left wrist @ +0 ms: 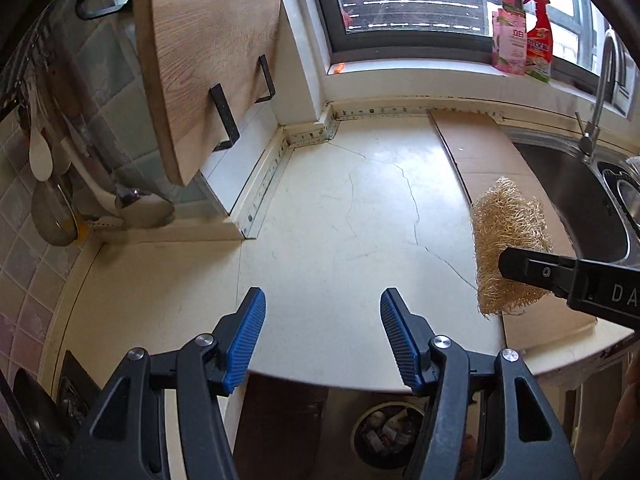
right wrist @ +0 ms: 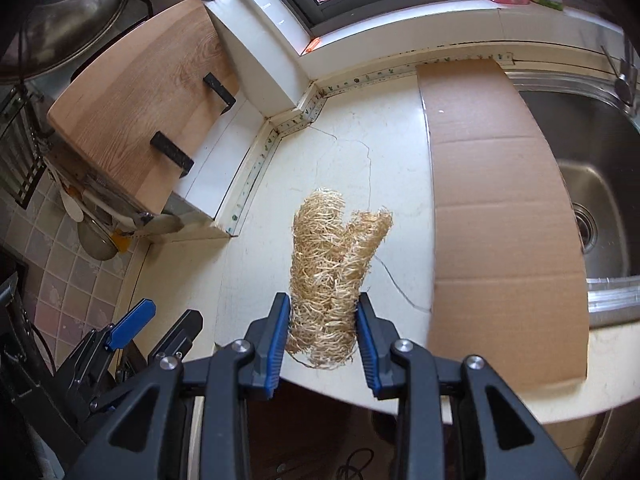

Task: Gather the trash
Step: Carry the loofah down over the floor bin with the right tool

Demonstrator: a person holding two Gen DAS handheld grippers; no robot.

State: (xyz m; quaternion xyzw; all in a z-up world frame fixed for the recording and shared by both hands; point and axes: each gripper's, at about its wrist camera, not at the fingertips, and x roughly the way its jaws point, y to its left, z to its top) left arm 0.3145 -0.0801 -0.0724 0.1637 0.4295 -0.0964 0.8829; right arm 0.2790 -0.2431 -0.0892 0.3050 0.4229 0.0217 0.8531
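Note:
A tan fibrous loofah sponge (right wrist: 334, 276) is clamped between the blue pads of my right gripper (right wrist: 323, 320), lifted above the front edge of the cream counter (right wrist: 260, 280). In the left wrist view the same loofah (left wrist: 506, 248) hangs at the right, with the right gripper's black finger across it. My left gripper (left wrist: 323, 332) stands open over the counter's front edge with nothing between its pads; it also shows at the lower left of the right wrist view (right wrist: 156, 320). A round bin with trash (left wrist: 388, 434) sits on the floor below the counter edge.
A flat cardboard sheet (right wrist: 496, 208) lies on the counter beside the steel sink (right wrist: 592, 184). A wooden cutting board (left wrist: 208, 64) leans on a rack at the left, with utensils hanging below. Spray bottles (left wrist: 538, 36) stand on the window sill.

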